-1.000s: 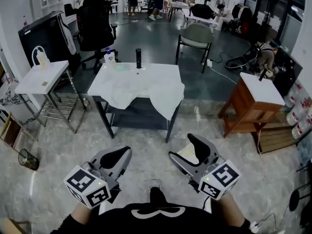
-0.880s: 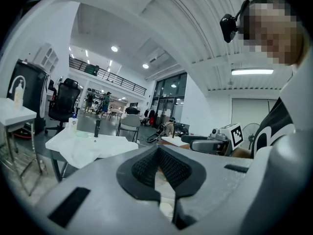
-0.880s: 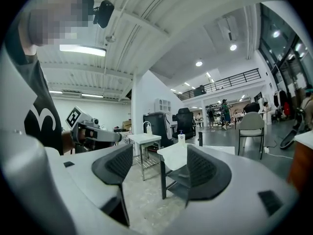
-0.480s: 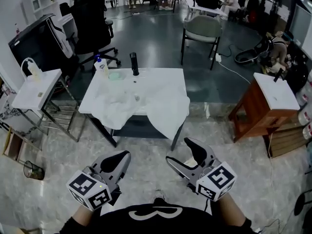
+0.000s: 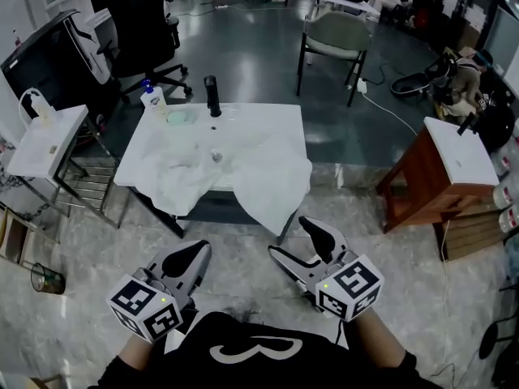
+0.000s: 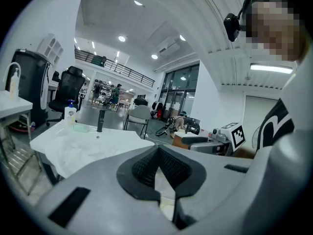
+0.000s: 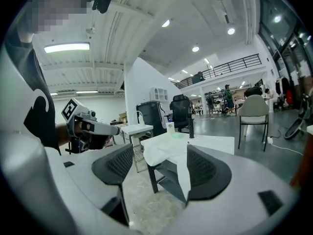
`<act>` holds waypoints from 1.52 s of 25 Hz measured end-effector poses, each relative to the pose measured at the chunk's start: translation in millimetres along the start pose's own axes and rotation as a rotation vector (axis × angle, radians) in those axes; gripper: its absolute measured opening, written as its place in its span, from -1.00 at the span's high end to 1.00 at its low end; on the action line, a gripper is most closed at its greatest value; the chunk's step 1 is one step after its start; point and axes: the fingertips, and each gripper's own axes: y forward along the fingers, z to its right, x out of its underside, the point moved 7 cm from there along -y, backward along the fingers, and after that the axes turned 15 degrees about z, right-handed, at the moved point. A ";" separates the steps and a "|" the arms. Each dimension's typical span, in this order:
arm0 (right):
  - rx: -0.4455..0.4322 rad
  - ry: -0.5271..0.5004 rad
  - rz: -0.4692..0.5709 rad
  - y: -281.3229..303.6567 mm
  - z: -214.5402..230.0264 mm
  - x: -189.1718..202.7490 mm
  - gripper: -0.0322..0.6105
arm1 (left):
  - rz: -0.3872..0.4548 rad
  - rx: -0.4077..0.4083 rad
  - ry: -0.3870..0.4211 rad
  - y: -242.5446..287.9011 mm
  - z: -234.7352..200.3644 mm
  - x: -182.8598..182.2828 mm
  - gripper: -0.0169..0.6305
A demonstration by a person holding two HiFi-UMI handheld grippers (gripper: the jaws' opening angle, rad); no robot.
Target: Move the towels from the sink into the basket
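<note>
White towels (image 5: 243,173) lie crumpled in the white sink (image 5: 272,124) and hang over its front edge; they also show in the left gripper view (image 6: 83,148) and the right gripper view (image 7: 168,153). A black faucet (image 5: 212,96) stands at the sink's back. Both grippers are held low, in front of the person's chest and well short of the sink. My left gripper (image 5: 193,256) (image 6: 158,148) is shut, pad tips touching, nothing between them. My right gripper (image 5: 296,239) (image 7: 159,163) is open and empty.
A soap bottle (image 5: 151,100) stands left of the faucet. A white side table (image 5: 45,140) and a wire rack (image 5: 85,186) are left of the sink, a wooden cabinet (image 5: 438,177) is to its right, chairs (image 5: 332,39) stand behind, and a small bin (image 5: 45,278) is on the floor.
The sink has come nearer and lower in the head view as the person steps toward it. Both grippers keep their places and jaw states.
</note>
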 end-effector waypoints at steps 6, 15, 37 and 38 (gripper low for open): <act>0.030 -0.005 -0.015 17.7 20.8 13.1 -0.11 | -0.013 0.009 -0.011 14.6 -18.3 8.7 0.93; 0.103 -0.035 -0.090 64.0 77.8 30.8 -0.11 | -0.042 0.055 -0.031 72.5 -69.9 8.3 0.93; 0.234 -0.079 -0.384 144.9 179.5 119.9 -0.11 | -0.140 0.070 -0.093 166.4 -160.2 17.8 0.93; 0.236 -0.075 -0.394 146.8 181.2 123.7 -0.11 | -0.146 0.070 -0.094 167.4 -161.6 19.4 0.93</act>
